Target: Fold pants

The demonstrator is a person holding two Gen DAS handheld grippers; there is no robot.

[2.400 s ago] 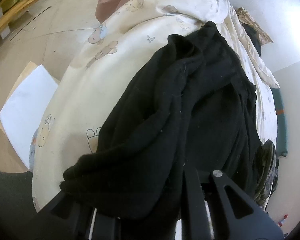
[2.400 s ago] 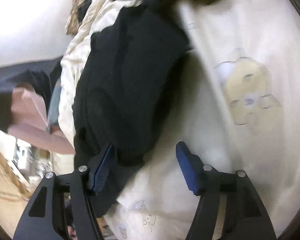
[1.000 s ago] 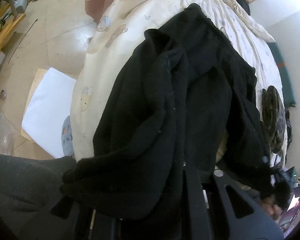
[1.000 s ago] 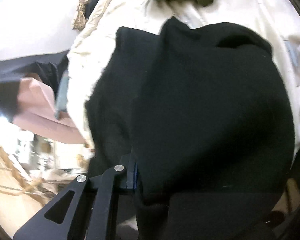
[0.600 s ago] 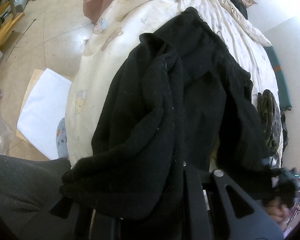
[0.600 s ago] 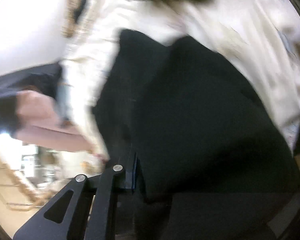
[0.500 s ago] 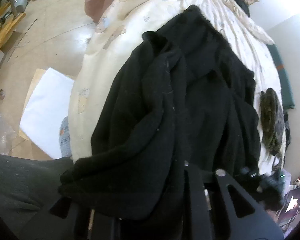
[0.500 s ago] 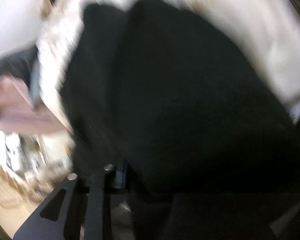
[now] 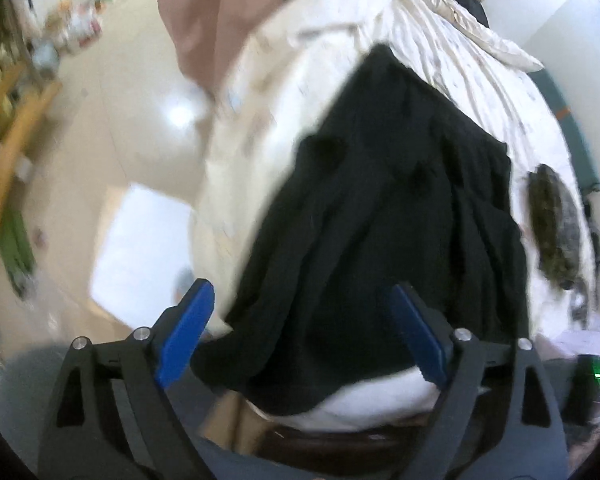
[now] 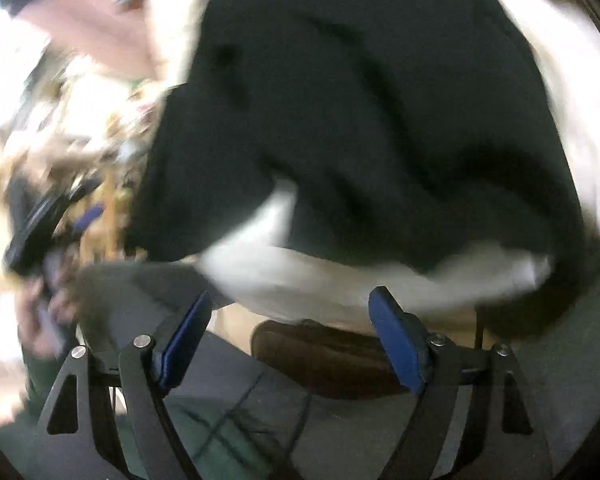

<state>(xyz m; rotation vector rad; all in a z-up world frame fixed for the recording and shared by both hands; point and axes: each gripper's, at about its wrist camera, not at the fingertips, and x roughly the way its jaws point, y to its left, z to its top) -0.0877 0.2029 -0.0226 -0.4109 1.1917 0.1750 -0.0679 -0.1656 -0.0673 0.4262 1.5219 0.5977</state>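
We see the pants [image 9: 380,216], black and rumpled, lying across the cream bedding [image 9: 452,64], their near end draped over the bed edge closest to us. Left gripper [image 9: 304,336]: blue pads spread wide, nothing between them; the pants' hem sits just ahead of the gap, untouched as far as we can tell. Right gripper [image 10: 288,344]: pads likewise wide apart and empty, set below the bed edge, pants [image 10: 360,112] above and ahead of it. The right view is heavily blurred. A dark camouflage garment [image 9: 552,224] lies on the bedding right of the pants. On the floor left of the bed, a white sheet [image 9: 140,256] and pink cloth [image 9: 208,12] hanging.
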